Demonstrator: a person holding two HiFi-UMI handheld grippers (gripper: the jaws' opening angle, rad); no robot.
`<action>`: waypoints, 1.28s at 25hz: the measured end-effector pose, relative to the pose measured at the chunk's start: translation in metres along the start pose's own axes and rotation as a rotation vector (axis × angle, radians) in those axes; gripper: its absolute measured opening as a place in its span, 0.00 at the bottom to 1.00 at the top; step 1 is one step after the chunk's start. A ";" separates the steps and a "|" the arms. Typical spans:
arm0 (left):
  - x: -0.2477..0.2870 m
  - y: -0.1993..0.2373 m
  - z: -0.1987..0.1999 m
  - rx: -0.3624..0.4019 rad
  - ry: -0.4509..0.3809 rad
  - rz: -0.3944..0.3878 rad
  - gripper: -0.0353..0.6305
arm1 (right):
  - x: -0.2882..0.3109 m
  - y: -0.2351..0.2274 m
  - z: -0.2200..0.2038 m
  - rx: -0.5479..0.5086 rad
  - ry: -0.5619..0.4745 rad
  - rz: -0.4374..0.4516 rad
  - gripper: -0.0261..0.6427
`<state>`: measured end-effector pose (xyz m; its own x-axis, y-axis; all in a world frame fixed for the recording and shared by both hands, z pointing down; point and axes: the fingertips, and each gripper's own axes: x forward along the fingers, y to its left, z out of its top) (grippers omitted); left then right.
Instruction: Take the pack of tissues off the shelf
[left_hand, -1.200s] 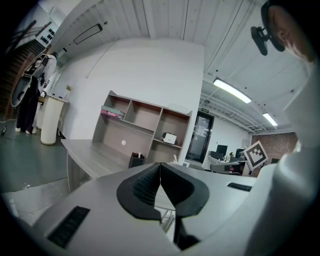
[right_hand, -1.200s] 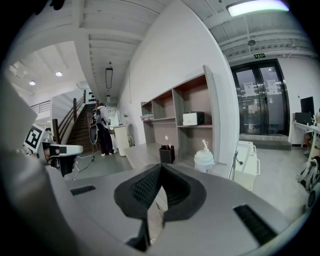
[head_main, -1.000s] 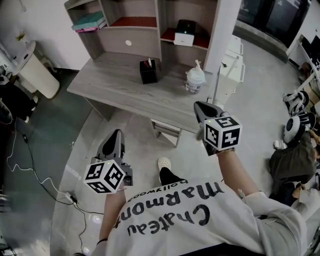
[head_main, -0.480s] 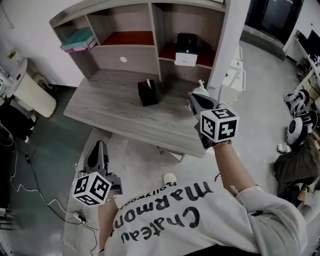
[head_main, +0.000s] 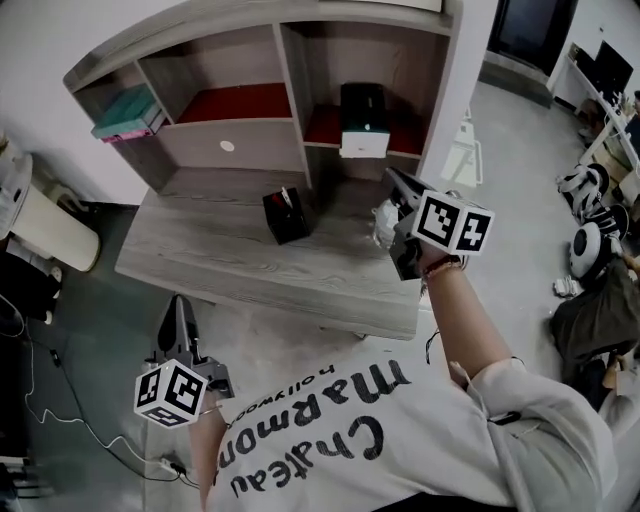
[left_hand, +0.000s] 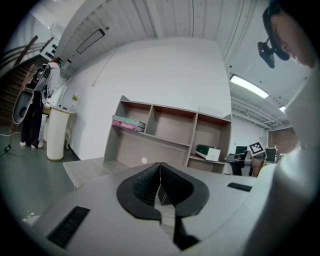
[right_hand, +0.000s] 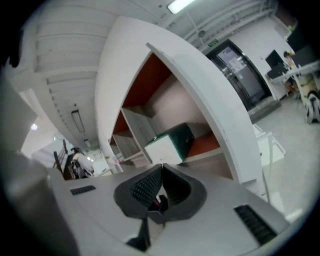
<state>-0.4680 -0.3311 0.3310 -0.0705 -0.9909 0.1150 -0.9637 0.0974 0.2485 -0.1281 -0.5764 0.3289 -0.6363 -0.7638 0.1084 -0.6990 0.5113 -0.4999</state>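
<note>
The pack of tissues (head_main: 363, 120), a green-and-white box, sits in the right compartment of the wooden shelf (head_main: 290, 90); it also shows in the right gripper view (right_hand: 172, 142) and small in the left gripper view (left_hand: 207, 152). My right gripper (head_main: 390, 177) is raised over the desk's right end, just below and right of the pack, apart from it, with its jaws shut and empty (right_hand: 161, 165). My left gripper (head_main: 178, 302) hangs low in front of the desk, also shut with nothing in it (left_hand: 160, 164).
On the grey desk (head_main: 230, 270) stand a black box (head_main: 287, 215) and a white container (head_main: 382, 222), partly hidden behind my right gripper. Teal and pink books (head_main: 128, 112) lie on the left shelf. A white bin (head_main: 45, 225) stands at the left.
The person has stepped closer to the desk. My right gripper has risen and moved forward toward the shelf's right compartment. My left gripper has stayed low at the left.
</note>
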 end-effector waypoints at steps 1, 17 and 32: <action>0.003 0.002 -0.001 -0.001 0.003 0.002 0.08 | 0.003 -0.002 0.000 0.072 -0.005 0.020 0.07; 0.052 0.003 -0.009 -0.004 0.029 -0.056 0.08 | 0.050 -0.016 0.016 1.041 -0.274 0.228 0.71; 0.049 0.019 -0.027 -0.026 0.055 -0.031 0.08 | 0.058 -0.037 0.028 1.120 -0.381 0.187 0.55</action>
<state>-0.4827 -0.3754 0.3671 -0.0259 -0.9869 0.1590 -0.9580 0.0700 0.2780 -0.1296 -0.6511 0.3295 -0.4279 -0.8783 -0.2132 0.1872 0.1446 -0.9716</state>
